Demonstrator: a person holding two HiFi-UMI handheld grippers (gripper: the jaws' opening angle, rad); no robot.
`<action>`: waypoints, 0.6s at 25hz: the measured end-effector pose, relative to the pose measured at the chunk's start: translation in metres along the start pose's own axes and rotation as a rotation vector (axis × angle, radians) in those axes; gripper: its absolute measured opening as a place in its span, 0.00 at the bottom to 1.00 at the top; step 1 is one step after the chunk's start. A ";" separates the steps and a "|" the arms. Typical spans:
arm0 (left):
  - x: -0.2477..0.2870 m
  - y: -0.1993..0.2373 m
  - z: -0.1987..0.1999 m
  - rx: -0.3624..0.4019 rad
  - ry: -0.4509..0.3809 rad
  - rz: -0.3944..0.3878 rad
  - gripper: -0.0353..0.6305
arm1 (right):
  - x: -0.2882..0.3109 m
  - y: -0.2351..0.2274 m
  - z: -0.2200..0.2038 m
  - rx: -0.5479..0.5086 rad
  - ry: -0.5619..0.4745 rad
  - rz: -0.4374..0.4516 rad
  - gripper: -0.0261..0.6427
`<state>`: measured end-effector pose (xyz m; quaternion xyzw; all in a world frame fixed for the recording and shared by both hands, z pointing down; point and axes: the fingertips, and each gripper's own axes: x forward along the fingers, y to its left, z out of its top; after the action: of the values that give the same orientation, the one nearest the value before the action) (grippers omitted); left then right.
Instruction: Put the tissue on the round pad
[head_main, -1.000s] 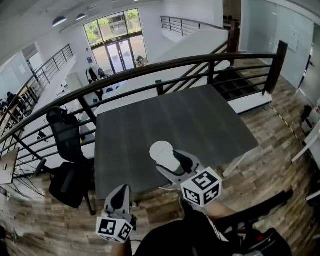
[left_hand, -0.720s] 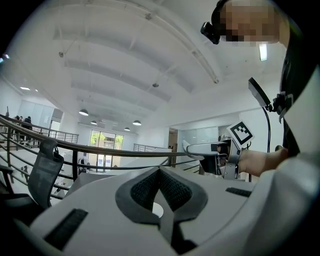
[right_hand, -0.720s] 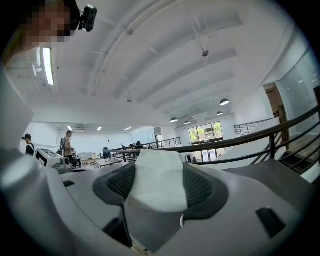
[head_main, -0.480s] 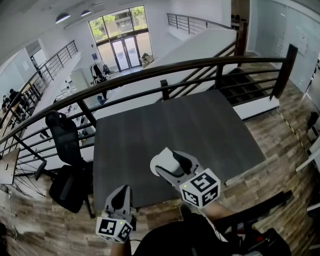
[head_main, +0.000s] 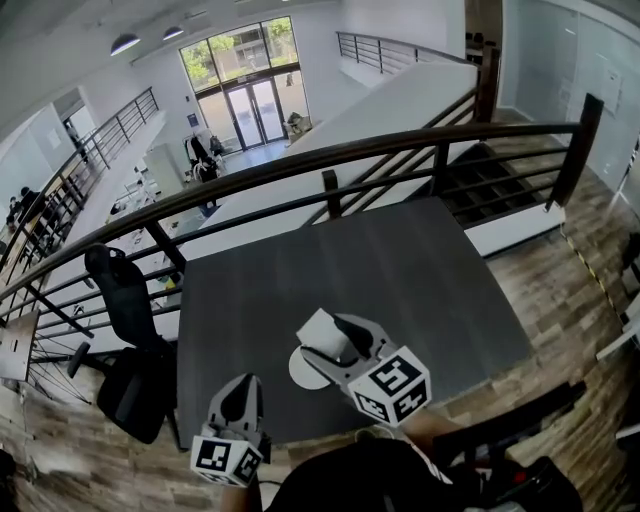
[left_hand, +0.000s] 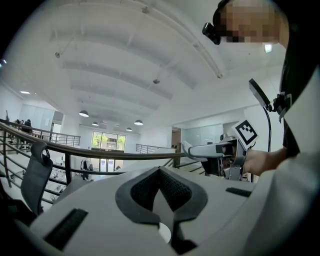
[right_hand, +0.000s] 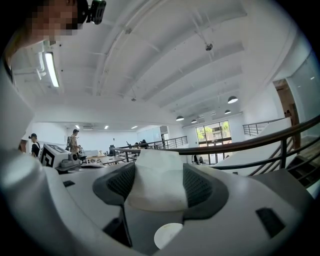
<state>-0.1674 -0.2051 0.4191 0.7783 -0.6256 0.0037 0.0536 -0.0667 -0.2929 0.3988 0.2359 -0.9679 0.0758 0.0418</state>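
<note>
Tissue (head_main: 319, 330): white, soft, folded into a thick wad with rounded creases. It is clamped in the right gripper (head_main: 328, 341), and the right gripper view shows it bulging between the two dark ribbed pads (right_hand: 199, 186). In the head view it sits over the far edge of the round pad (head_main: 303, 372), apparently in the air. I cannot tell whether it touches the pad.

Round pad: thin, flat white disc with a smooth face. The half nearest the gripper is hidden under it.

Step in hand, as I judge it, is the lowering and release.
- Bring the wad over the middle of the pad, not its far rim.
- Lower until the tissue rests on the disc, then part the jaws.
- The material is light and may cling to the ribbed pads, so lift straight up and slowly.
- Avoid nudging the disc, which looks free to slide.

Table (head_main: 410, 265) under the pad: dark grey, matt, faint grain.

Left gripper (head_main: 238, 398): near side of the pad, off the table's edge, jaws closed together on nothing, idle.
</note>
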 end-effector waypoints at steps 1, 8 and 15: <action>0.009 -0.001 0.000 -0.004 0.001 0.001 0.04 | 0.002 -0.007 0.001 0.002 -0.001 0.005 0.50; 0.042 -0.002 -0.002 0.016 0.043 -0.002 0.04 | 0.021 -0.043 -0.003 0.035 0.009 0.017 0.50; 0.047 0.027 0.001 0.021 0.056 -0.019 0.04 | 0.048 -0.044 -0.003 0.049 0.012 -0.012 0.50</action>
<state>-0.1839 -0.2569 0.4233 0.7844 -0.6163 0.0316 0.0627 -0.0883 -0.3530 0.4126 0.2421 -0.9641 0.1006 0.0424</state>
